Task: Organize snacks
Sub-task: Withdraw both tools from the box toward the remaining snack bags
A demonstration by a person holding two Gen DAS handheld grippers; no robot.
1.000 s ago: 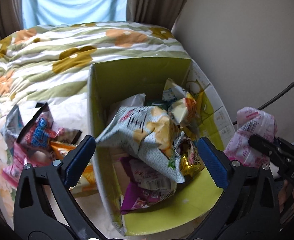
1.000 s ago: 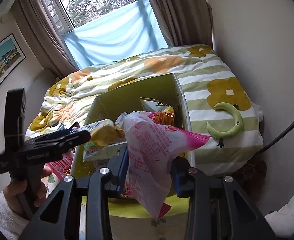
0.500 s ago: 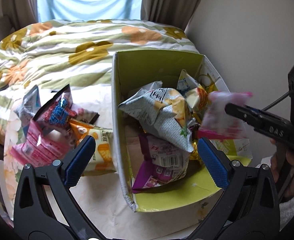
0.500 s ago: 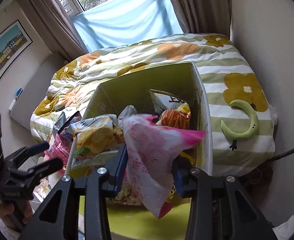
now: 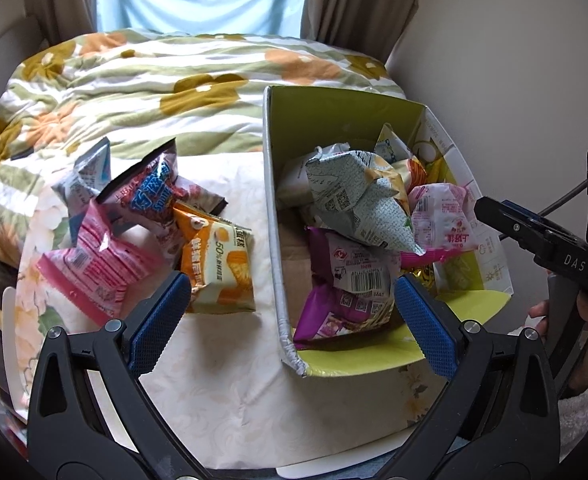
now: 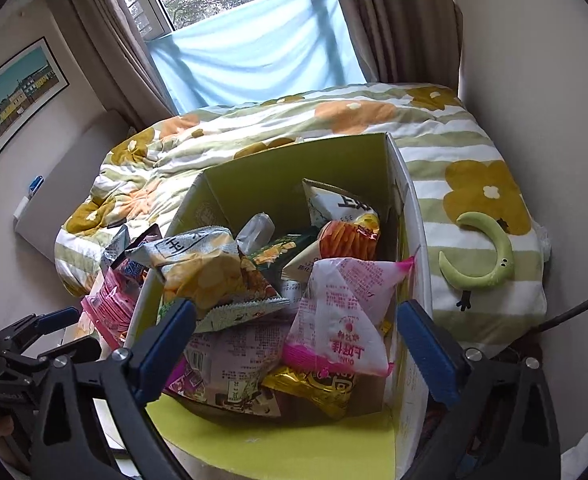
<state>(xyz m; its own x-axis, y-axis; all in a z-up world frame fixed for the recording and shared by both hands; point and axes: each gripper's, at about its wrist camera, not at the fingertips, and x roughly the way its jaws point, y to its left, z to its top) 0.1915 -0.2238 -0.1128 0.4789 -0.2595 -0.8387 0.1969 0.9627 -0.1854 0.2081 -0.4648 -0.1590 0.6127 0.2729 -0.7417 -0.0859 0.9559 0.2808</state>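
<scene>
Right gripper (image 6: 294, 344) with jaws just sprung wide, nothing pinched, pink snack bag (image 6: 342, 316) lying loose between and just beyond its fingers atop the heap in the green box (image 6: 270, 168), left gripper (image 5: 290, 324) wide and empty above the box's near-left wall, orange packet (image 5: 218, 264) just ahead of its left finger.

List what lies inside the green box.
Inside the green box: a pink packet on top, a pale chip bag, a purple packet. Anything beneath them is covered.

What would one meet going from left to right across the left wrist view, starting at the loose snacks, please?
Pink packet → orange packet → box wall → purple packet → pale pink packet → right gripper.
</scene>
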